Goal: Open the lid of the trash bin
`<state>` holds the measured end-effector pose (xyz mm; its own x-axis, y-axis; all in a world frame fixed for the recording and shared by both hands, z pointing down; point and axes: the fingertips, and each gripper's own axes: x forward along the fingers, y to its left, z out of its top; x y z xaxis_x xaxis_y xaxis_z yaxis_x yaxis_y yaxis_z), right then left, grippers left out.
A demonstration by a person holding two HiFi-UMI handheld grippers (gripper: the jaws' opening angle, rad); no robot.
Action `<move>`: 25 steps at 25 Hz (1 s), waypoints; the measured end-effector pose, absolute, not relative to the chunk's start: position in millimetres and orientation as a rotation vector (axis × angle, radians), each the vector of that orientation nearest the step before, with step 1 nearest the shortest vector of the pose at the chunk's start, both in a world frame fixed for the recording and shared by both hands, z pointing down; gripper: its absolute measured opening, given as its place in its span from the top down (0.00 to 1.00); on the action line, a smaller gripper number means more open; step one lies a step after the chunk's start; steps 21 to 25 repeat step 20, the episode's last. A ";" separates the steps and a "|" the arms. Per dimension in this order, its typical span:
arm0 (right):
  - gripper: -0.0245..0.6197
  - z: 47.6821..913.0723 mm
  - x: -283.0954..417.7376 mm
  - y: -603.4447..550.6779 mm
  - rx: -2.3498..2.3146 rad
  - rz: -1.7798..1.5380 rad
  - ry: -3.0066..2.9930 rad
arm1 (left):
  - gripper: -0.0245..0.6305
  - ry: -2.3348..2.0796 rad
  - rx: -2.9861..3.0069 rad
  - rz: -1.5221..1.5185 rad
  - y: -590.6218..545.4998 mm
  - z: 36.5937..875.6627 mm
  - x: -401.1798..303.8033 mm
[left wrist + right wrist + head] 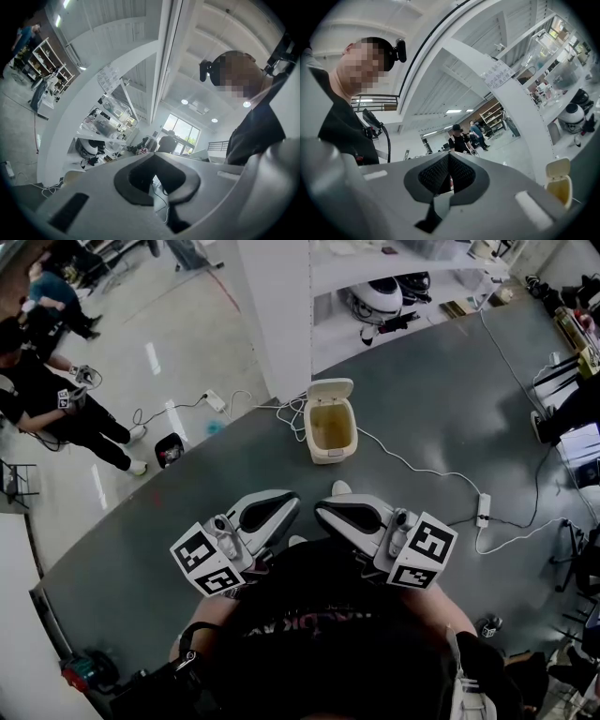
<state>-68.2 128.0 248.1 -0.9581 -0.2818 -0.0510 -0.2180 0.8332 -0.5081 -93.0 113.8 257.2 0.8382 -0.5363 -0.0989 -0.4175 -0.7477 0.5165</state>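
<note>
On grey surface (441,409) ahead, cream bin (331,439), lid (330,388) tipped up and back, yellowish inside, left gripper (293,503) and right gripper (321,512) both closed, empty

Smooth plastic trash bin (330,455), smooth grey floor (441,390)

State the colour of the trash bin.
The trash bin is cream; the head view shows it best.

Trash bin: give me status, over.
Left gripper and right gripper both shut, empty, held near the body. Trash bin open, lid already up. White cable trails past the bin, not over it.
</note>
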 end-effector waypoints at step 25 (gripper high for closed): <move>0.95 252.4 -54.7 118.6 -0.399 -0.818 2.872 | 0.96 -0.714 2.516 -0.329 107.5 261.2 -83.1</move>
